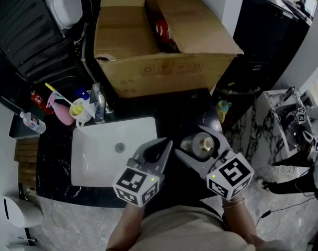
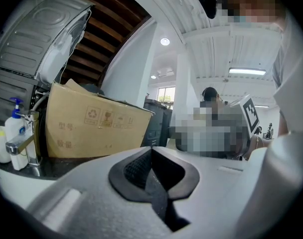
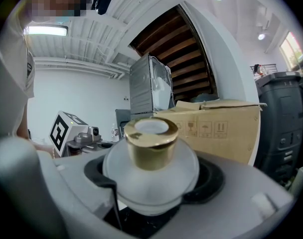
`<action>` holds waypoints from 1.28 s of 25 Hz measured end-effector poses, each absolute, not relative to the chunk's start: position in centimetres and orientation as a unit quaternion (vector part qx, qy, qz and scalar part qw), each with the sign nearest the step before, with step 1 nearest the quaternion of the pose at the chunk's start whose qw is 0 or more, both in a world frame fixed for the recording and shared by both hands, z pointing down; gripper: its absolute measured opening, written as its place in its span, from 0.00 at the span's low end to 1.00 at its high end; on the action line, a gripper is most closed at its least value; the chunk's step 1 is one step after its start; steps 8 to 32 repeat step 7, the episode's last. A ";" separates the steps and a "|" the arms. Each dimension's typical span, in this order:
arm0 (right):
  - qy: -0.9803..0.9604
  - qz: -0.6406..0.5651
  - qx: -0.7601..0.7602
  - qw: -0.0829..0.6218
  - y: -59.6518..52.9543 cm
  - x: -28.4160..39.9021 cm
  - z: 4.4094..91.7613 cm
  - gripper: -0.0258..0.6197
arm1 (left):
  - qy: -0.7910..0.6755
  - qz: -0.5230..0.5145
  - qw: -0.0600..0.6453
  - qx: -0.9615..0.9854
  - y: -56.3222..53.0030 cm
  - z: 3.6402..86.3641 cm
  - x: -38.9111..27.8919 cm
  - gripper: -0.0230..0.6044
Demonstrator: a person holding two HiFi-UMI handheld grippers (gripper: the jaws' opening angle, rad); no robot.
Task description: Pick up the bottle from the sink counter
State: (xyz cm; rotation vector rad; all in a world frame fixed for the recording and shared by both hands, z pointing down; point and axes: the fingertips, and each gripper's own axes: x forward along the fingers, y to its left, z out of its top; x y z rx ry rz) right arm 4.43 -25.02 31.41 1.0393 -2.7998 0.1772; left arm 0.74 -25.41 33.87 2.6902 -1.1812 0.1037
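Bottle (image 3: 150, 156): one, round, frosted, probably glass, with a gold cap (image 3: 151, 142). It sits between the jaws of the right gripper (image 1: 203, 148), which close on its wide body. It is above the dark tabletop (image 1: 185, 114), just right of the sink (image 1: 96, 150). I cannot tell whether its base is clear of the surface.

Handling estimate: rigid, moderately heavy, smooth and slippery, breakable if dropped. Best hold is at the widest girth, below the cap.

Left gripper (image 1: 161, 148): jaws pressed together, nothing held, beside the right one.

Count: two grippers, one sink, one cardboard box (image 1: 164, 61), one clear plastic bottle (image 1: 32, 122) far left.
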 end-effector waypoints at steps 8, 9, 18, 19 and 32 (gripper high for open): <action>-0.933 0.059 0.346 0.075 -25.1 4.5 31.2 0.56 | -0.395 0.038 0.101 0.912 -25.1 33.9 1.0 0.05; -0.933 0.059 0.346 0.075 -25.1 4.5 31.2 0.56 | -0.395 0.038 0.101 0.912 -25.1 33.9 1.0 0.05; -0.933 0.059 0.346 0.075 -25.1 4.5 31.2 0.56 | -0.395 0.038 0.101 0.912 -25.1 33.9 1.0 0.05; -0.933 0.059 0.346 0.075 -25.1 4.5 31.2 0.56 | -0.395 0.038 0.101 0.912 -25.1 33.9 1.0 0.05; -0.933 0.059 0.346 0.075 -25.1 4.5 31.2 0.56 | -0.395 0.038 0.101 0.912 -25.1 33.9 1.0 0.05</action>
